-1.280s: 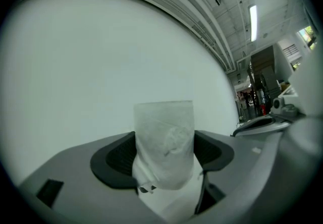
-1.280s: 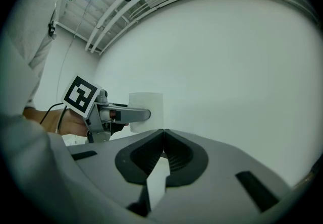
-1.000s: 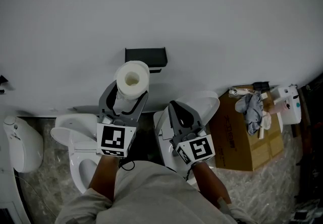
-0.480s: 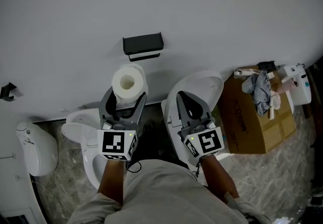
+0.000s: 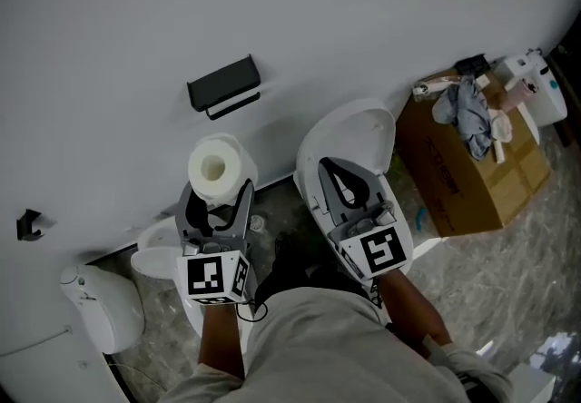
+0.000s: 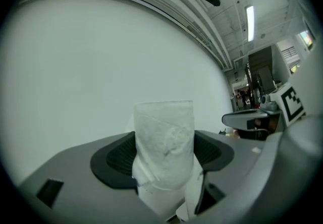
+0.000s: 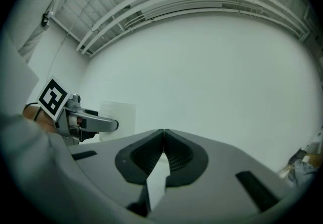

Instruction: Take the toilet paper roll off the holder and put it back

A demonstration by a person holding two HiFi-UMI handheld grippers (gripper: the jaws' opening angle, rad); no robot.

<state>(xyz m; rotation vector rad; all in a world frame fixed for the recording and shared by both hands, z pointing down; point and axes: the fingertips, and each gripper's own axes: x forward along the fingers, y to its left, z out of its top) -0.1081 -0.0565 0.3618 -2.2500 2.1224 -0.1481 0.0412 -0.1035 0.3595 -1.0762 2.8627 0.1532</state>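
The left gripper (image 5: 218, 203) is clamped across the toilet paper roll (image 5: 218, 167), upright and off its holder. It is light, soft and easily crushed, so a gentle hold across the sides suits. The right gripper (image 7: 164, 137) has its jaws together, empty. A toilet (image 5: 368, 133) lies below; beyond, the black holder (image 5: 224, 86) on the wall seems unobstructed — its bar is hard to see.
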